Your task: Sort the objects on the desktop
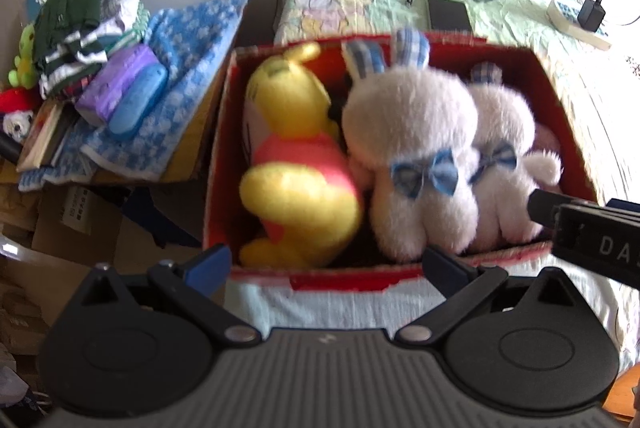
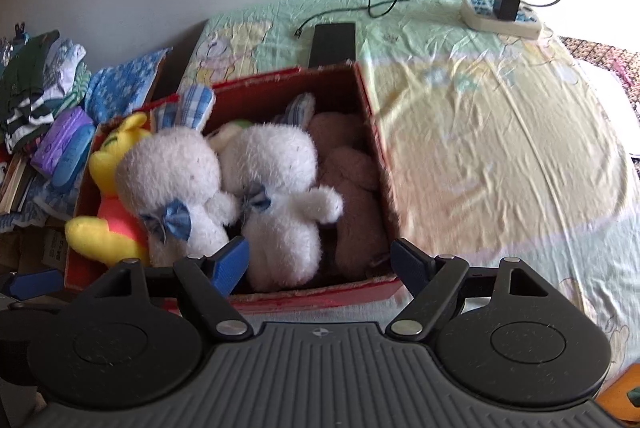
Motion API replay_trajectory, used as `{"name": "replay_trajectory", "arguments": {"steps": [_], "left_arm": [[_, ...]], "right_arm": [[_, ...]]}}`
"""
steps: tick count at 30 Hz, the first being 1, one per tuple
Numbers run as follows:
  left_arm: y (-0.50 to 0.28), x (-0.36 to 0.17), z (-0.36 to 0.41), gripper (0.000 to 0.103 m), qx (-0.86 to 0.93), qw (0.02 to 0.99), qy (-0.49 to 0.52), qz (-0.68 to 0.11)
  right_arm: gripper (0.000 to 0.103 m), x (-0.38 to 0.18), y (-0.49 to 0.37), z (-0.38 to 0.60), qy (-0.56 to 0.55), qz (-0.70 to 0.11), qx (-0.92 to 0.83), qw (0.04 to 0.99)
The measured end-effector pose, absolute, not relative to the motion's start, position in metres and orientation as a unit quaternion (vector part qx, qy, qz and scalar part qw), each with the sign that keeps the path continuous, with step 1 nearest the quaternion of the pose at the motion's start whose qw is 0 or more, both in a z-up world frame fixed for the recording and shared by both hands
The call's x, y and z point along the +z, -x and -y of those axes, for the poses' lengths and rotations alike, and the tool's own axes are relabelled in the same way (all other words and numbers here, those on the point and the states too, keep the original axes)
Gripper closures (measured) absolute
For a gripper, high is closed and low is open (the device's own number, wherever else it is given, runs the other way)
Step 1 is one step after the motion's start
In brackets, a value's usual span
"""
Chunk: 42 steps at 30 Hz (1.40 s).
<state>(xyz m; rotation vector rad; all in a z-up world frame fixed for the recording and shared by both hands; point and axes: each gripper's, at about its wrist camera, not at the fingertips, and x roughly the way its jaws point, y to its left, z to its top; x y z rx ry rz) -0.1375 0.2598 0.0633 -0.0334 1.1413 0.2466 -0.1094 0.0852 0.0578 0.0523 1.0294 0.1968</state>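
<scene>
Plush toys: yellow bear (image 1: pixel 296 156), two white rabbits (image 1: pixel 416 148) with blue bows, brown plush (image 2: pixel 352 188), all packed in red cardboard box (image 1: pixel 218 164) on the bed (image 2: pixel 500 116), directly ahead of both claws. Left claw (image 1: pixel 326 262) apart, empty. Right claw (image 2: pixel 322 264) apart, empty, over the box's near edge.

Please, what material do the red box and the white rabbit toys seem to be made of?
The red box looks like cardboard with a printed red surface: its edges are thin, frayed and brownish. The white rabbit toys look like soft plush fabric: the surface is fuzzy, and the bows appear to be checked cloth.
</scene>
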Motion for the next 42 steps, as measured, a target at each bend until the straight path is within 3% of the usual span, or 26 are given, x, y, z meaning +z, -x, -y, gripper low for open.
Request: {"name": "replay_trajectory", "arguments": {"steps": [9, 23, 42], "left_arm": [[0.105, 0.080, -0.253, 0.001, 0.114, 0.836, -0.008, -0.536], [0.078, 0.071, -0.259, 0.001, 0.151, 0.817, 0.037, -0.555], [0.079, 0.074, -0.261, 0.001, 0.146, 0.812, 0.050, -0.562]], "right_arm": [[0.023, 0.074, 0.085, -0.072, -0.031, -0.497, 0.106, 0.861], [0.023, 0.067, 0.040, -0.083, -0.012, -0.526, 0.160, 0.836], [0.023, 0.064, 0.034, -0.083, 0.004, -0.546, 0.161, 0.822]]}}
